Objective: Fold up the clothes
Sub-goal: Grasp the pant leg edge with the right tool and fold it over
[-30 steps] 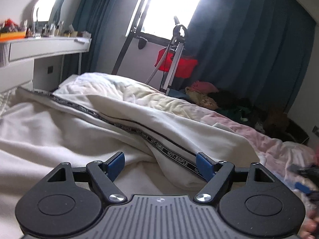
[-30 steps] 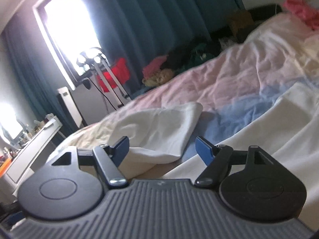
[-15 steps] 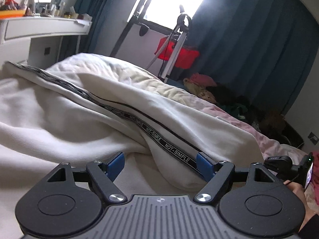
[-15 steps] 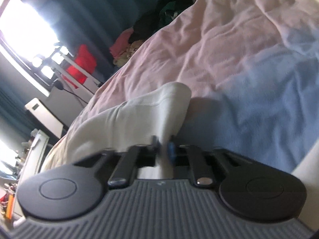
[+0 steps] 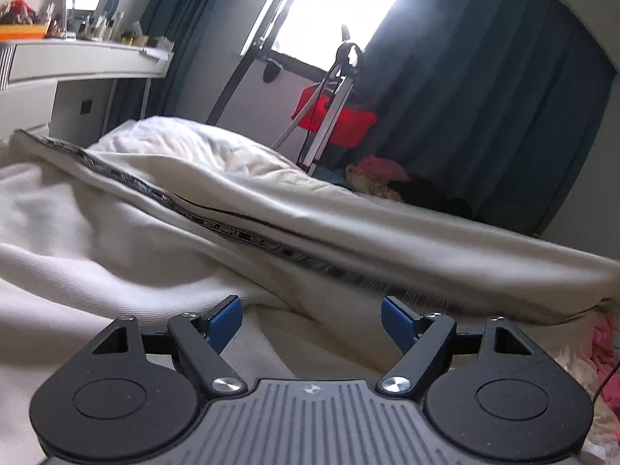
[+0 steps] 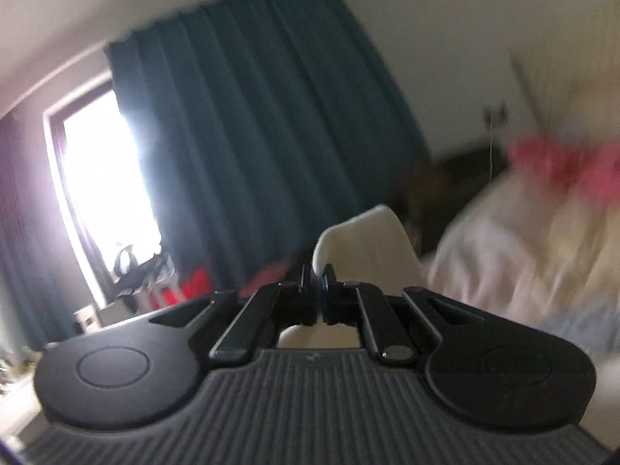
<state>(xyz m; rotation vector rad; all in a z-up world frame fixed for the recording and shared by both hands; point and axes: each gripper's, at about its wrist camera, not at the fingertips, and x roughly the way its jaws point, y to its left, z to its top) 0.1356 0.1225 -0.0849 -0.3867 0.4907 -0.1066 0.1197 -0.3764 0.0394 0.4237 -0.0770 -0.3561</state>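
Up front in the left wrist view, the left gripper [image 5: 310, 319] hangs low over the bed [image 5: 573, 352] with its jaws spread wide and nothing between them; its blue pads [image 5: 223, 319] stand apart over cream cloth. That cloth is the garment [image 5: 116, 232], a pale piece with a black lettered stripe [image 5: 232, 232] running along it from upper left toward lower right; most of it lies rumpled on the bed just ahead of the left gripper, while one long part stretches taut toward the right edge of the view, raised off the bed. Behind it stand a white shelf [image 5: 89, 66] crowded with small items, a bright window [image 5: 341, 7], teal curtains [image 5: 484, 97], a metal stand [image 5: 333, 89] with something red on it, and a heap of clothes [image 5: 379, 174] by the curtain. Meanwhile the right gripper [image 6: 319, 285] is clenched on a fold of the garment [image 6: 368, 248]; the cream cloth rises just beyond the closed tips and shows again beneath them, so the pinch is on its edge. This view is blurred; it points about level at the curtains [image 6: 252, 135] and window [image 6: 104, 178], with the bed [image 6: 523, 255] smeared on the right.
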